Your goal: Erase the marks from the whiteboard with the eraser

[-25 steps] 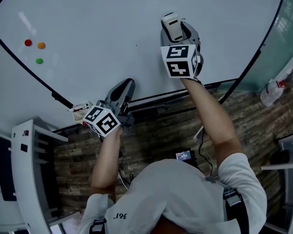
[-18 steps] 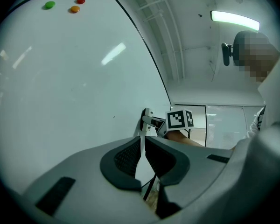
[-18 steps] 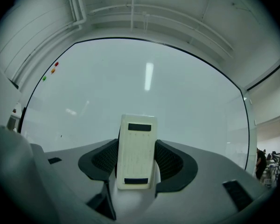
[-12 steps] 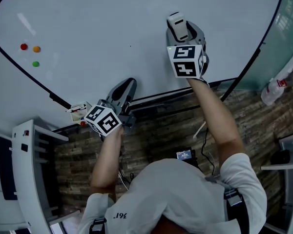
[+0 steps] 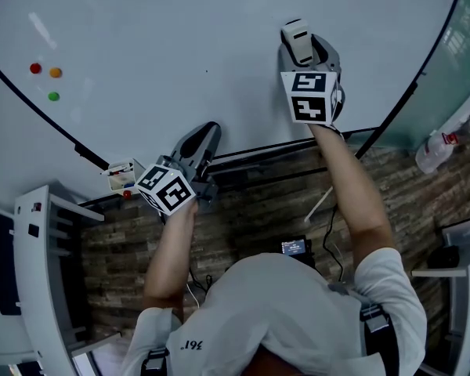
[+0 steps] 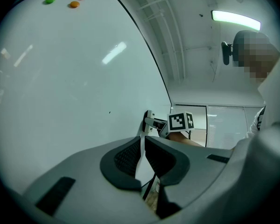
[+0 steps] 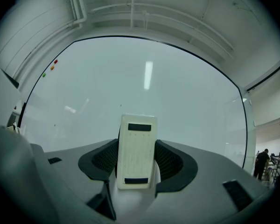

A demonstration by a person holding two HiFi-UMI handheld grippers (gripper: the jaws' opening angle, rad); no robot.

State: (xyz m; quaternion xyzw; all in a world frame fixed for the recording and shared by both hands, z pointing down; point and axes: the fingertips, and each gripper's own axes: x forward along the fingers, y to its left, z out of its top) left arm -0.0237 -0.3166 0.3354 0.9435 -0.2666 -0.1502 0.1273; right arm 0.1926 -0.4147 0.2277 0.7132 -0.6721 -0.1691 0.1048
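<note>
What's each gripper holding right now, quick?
Left gripper: closed, holding nothing.
Right gripper: closed on the eraser.

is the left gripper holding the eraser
No, the eraser is clamped in the right gripper; the left gripper is shut on nothing.

Only a small print on the person's white shirt (image 5: 282, 312) shows, roughly "161", too unclear to confirm.
</note>
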